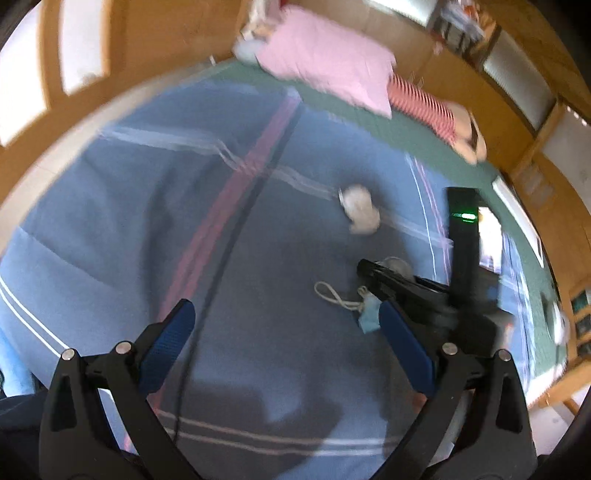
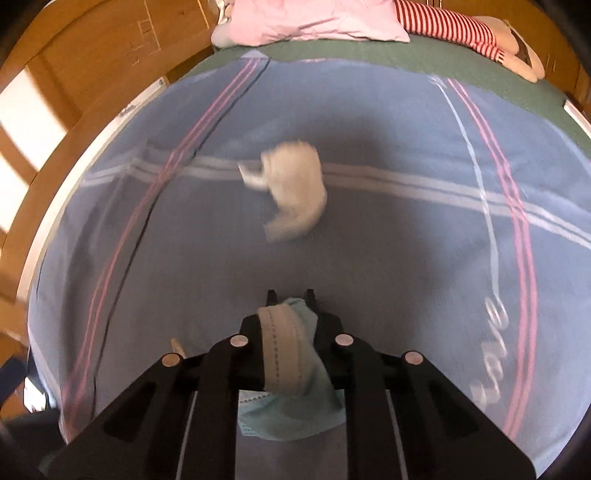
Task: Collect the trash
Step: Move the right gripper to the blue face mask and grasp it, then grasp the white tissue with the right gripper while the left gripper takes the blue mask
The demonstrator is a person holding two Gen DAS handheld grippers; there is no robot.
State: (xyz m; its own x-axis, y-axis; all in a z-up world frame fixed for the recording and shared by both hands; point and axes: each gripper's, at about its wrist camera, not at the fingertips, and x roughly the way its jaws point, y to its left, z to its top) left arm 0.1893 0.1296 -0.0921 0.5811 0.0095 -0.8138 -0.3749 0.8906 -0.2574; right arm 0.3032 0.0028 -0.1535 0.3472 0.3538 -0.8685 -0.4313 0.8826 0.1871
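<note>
1. Face mask (image 2: 291, 354): pale blue with a whitish pleated band and stitched edge, crumpled and folded over itself. It sits between the fingers of the right gripper (image 2: 291, 295), draped back over the gripper body. In the left wrist view its blue corner (image 1: 369, 317) and white ear loop (image 1: 332, 295) lie on the blue blanket (image 1: 258, 332).
2. Crumpled white tissue (image 2: 295, 192): loose wad, blurred, lying on the blanket's pale stripe, well apart from both grippers.
3. Right gripper: fingers pressed together, pinching the mask; pitched steeply down at the bed, tips close to the blanket.
4. Left gripper (image 1: 284, 317): blue-padded fingers spread wide, nothing between them, angled down over the blanket, just beside the right gripper.
5. Pink pillow (image 2: 314, 18) at the head of the bed, far from the trash.
</note>
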